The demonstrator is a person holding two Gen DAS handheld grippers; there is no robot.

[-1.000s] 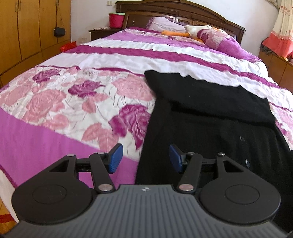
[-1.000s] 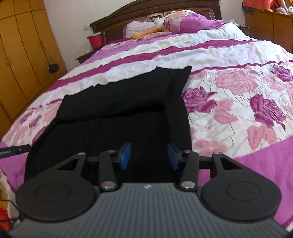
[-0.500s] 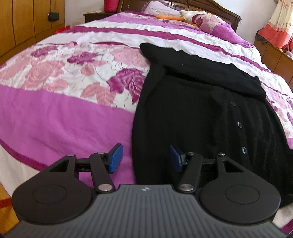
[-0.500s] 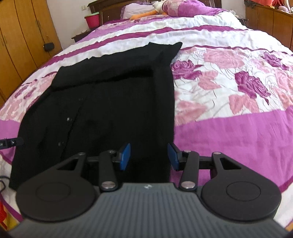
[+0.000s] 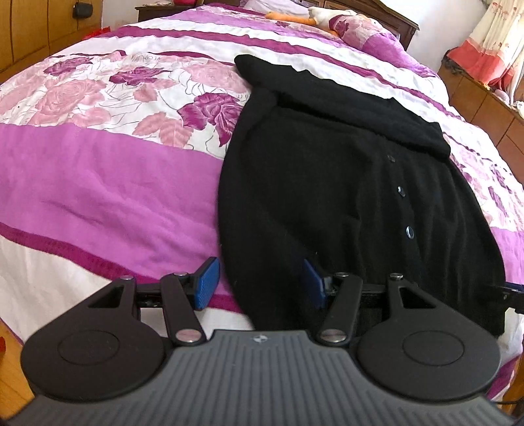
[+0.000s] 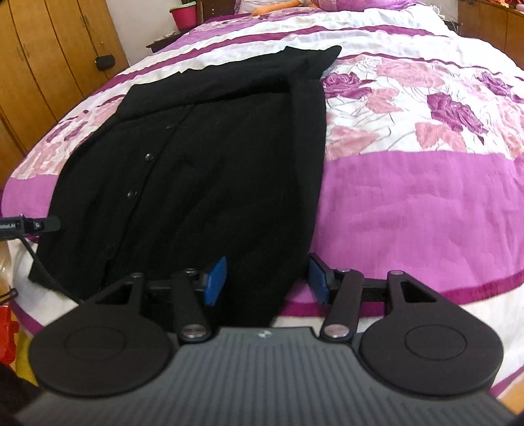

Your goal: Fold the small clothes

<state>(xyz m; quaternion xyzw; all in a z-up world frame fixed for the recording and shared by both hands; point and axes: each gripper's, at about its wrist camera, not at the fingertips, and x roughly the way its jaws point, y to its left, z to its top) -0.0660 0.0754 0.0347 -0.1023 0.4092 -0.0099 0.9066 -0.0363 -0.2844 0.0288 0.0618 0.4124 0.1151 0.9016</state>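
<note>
Cardigan (image 5: 344,183), black and buttoned, lies flat on the bedspread (image 5: 108,183) near the bed's foot; left gripper (image 5: 258,283) gapes over its near left corner, right gripper (image 6: 267,280), jaws just widened, over the right corner, neither pinching cloth.

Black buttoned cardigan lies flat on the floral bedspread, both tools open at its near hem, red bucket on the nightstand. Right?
Not quite: the bucket is pink, as the right wrist view shows. The rest holds: cardigan flat on the bedspread, left tool and right tool open at its near hem.
</note>
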